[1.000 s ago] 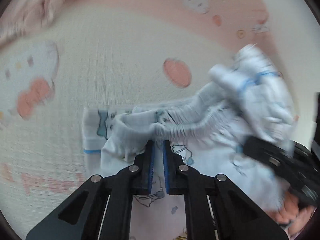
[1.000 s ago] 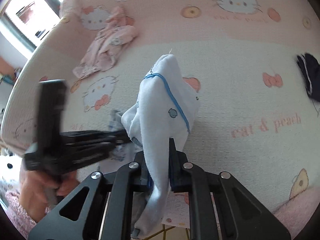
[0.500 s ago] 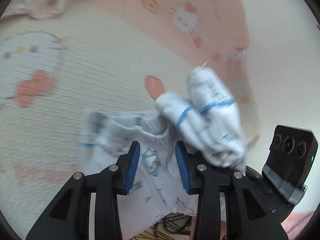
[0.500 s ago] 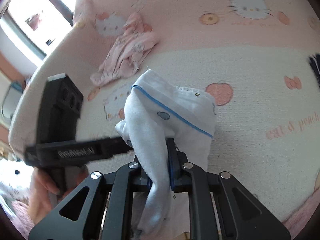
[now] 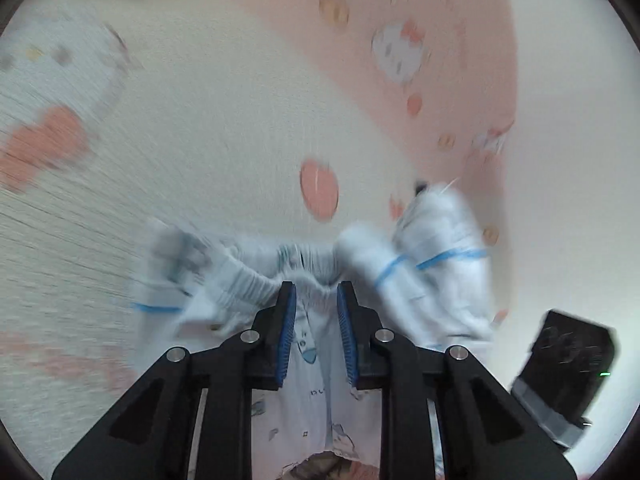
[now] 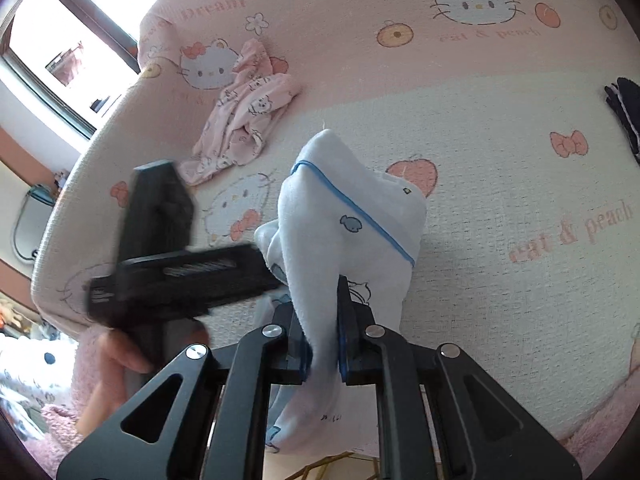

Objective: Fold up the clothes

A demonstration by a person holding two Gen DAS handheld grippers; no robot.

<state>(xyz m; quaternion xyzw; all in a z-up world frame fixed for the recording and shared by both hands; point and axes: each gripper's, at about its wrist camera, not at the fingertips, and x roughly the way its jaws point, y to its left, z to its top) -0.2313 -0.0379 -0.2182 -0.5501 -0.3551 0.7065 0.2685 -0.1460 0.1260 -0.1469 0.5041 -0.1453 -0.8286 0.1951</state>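
Pale blue baby trousers (image 6: 352, 216) with a bright blue stripe and small cartoon prints, lifted in a bunch above the bed, one leg draped up and over the right gripper (image 6: 324, 344). Right gripper clenched on a fold of that leg, cloth pinched between its blue pads. Gathered elastic waistband (image 5: 304, 264) running crosswise, left to right, straight in front of the left gripper (image 5: 316, 320). Left gripper part open, jaws just now narrowing after a brief release, pads either side of the cloth below the waistband and not seen pressing on it. Trousers (image 5: 436, 264) bunched up to the right of it, toward the right gripper's body (image 5: 560, 368) at the frame edge. Judgement: left hand nearer the waistband, so the coming grip likely falls there, with a closing squeeze along the band's middle.

Beneath, a bedsheet (image 6: 500, 152), cream centre with a pink border, printed with cartoon cats, peaches, bows and words. Further off on the sheet, a crumpled pink garment (image 6: 244, 116) well apart to the upper left, a dark navy garment (image 6: 628, 112) at the far right edge. Beyond the bed's left corner, a bright window (image 6: 60, 32).
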